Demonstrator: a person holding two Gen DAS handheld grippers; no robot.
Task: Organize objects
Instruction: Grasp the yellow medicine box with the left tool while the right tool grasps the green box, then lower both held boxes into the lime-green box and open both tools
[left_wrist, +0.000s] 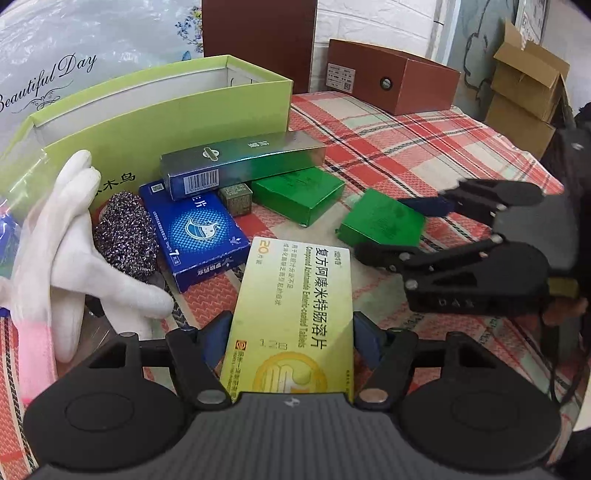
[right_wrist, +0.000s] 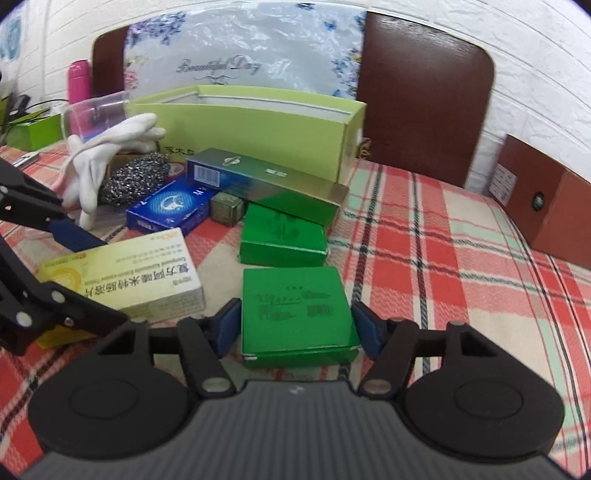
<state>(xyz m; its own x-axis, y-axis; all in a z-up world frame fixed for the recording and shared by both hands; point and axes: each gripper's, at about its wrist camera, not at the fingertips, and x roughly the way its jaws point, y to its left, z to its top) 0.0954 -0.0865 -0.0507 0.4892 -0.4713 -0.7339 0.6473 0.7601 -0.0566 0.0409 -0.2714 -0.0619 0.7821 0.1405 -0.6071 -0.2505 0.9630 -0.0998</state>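
My left gripper (left_wrist: 293, 332) is shut on a yellow medicine box (left_wrist: 295, 295), its blue pads against both long sides. In the right wrist view that same yellow box (right_wrist: 122, 273) lies at the left between the left gripper's (right_wrist: 110, 280) fingers. My right gripper (right_wrist: 297, 325) is shut on a flat green box (right_wrist: 295, 310), pads against its left and right edges. From the left wrist view the right gripper (left_wrist: 384, 229) reaches in from the right with the green box (left_wrist: 380, 219) between its fingers. A tall light-green open box (left_wrist: 177, 122) stands behind.
On the plaid cloth (left_wrist: 406, 147) lie a second green box (right_wrist: 282, 236), a long blue-green carton (left_wrist: 240, 162), a blue box (left_wrist: 199, 236), a small olive cube (left_wrist: 236, 197), a steel scrubber (left_wrist: 125, 236) and a white glove (left_wrist: 74, 236). A brown box (left_wrist: 395, 81) stands far right.
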